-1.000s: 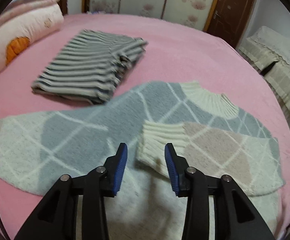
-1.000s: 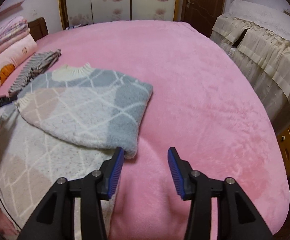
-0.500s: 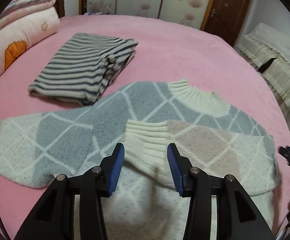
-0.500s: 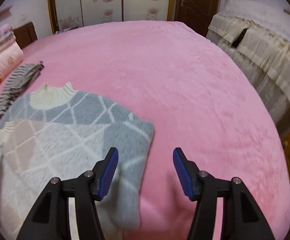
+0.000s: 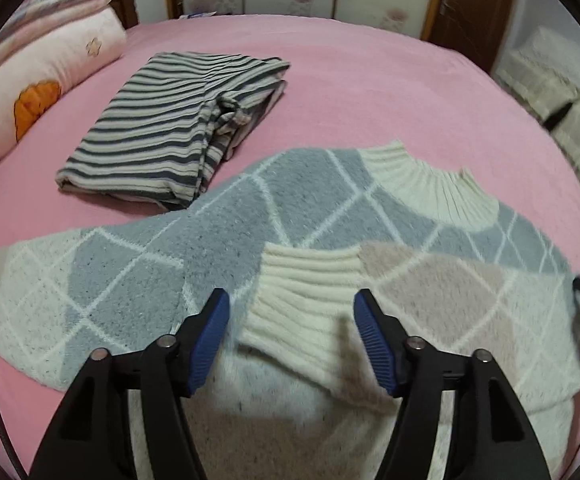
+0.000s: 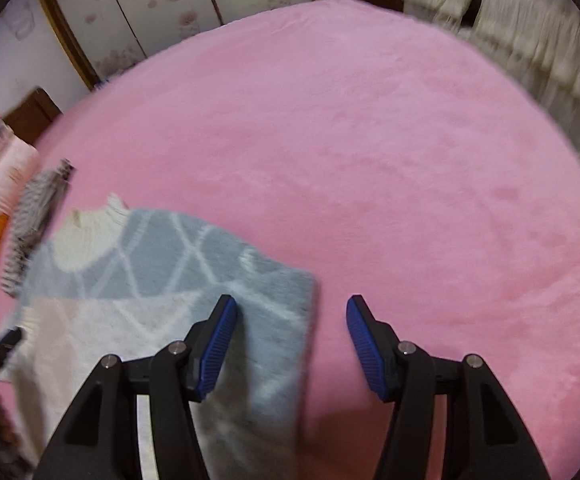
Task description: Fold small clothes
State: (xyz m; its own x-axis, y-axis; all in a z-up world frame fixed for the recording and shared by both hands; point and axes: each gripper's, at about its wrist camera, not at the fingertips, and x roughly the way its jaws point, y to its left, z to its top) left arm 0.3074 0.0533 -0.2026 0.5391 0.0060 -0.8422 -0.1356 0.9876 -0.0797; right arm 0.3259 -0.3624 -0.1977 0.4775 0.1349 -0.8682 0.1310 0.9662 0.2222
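Note:
A grey, cream and beige diamond-pattern sweater (image 5: 313, 216) lies flat on the pink bed. One sleeve is folded across its body, and that sleeve's ribbed cream cuff (image 5: 301, 300) lies between the fingers of my left gripper (image 5: 291, 340), which is open and empty just above it. The other sleeve stretches out to the left. In the right wrist view the sweater's (image 6: 162, 280) folded right edge lies under my right gripper (image 6: 291, 340), which is open and empty. That view is blurred.
A folded striped garment (image 5: 178, 128) lies beyond the sweater at the left, also in the right wrist view (image 6: 34, 216). A pink pillow (image 5: 46, 84) is at the far left. Pink blanket (image 6: 389, 160) spreads to the right. A cream-covered piece of furniture (image 6: 529, 40) stands beside the bed.
My left gripper opened wider and shifted over the cuff. My right gripper swung right and forward along the sweater's folded edge and opened wider.

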